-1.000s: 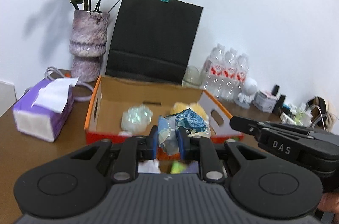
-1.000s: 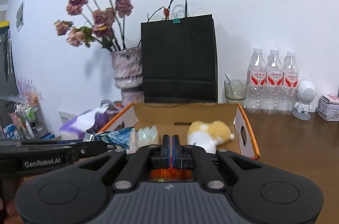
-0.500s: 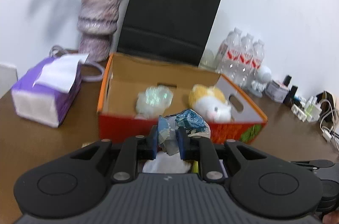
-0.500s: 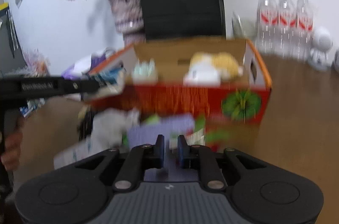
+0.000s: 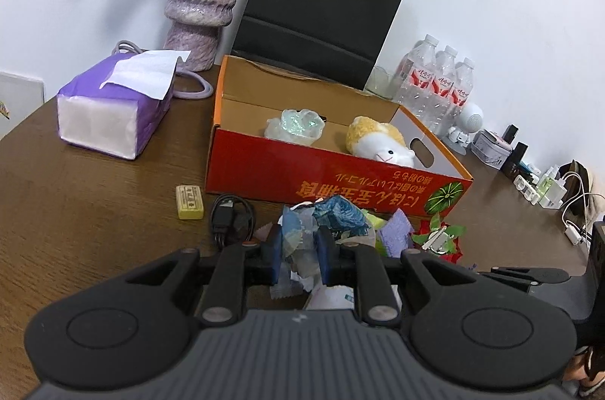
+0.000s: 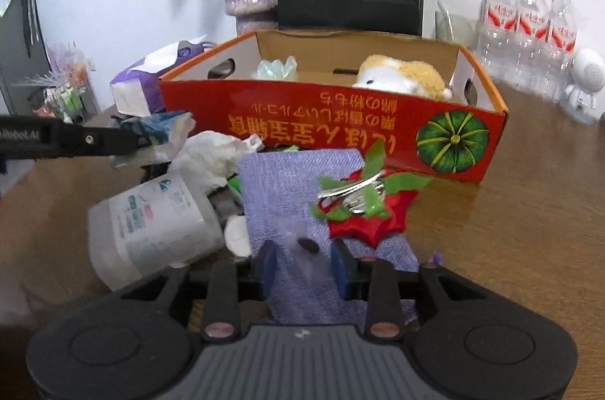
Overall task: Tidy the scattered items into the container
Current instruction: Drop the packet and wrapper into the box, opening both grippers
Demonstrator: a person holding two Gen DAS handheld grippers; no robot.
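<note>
Left gripper [image 5: 300, 254]: jaws part-closed, clamped on a crumpled wrapper [image 5: 325, 216], blue-and-clear crinkly plastic that bulges up past the fingertips. It hangs above the clutter, short of the box [image 5: 321, 173].

Right gripper [image 6: 304, 265]: jaws wide apart, straddling a lilac cloth [image 6: 302, 195]. Woven, flat, rectangular; it lies between the blue pads [image 6: 267, 267]. Cannot tell if the pads touch it; no grip shown.

On the cloth, just ahead of the right fingertips: a red felt flower [image 6: 363, 210] with green leaves and a shiny metal clip on top. To the left of that gripper: a white plastic jar [image 6: 155, 222] lying on its side, printed label, with crumpled white plastic [image 6: 215, 157] just beyond it.

Box sits ahead of both grippers: cardboard, red printed front with a pumpkin graphic, orange rim, cut-out handles. Inside: a yellow-and-white plush [image 5: 380, 144] on the right, an iridescent clear plastic piece [image 5: 297, 127] on the left.

Ahead-left of the left gripper on the wooden table [image 5: 94, 210]: a small yellow block [image 5: 189, 202] and a coiled black cable [image 5: 230, 216], both outside the box.
</note>
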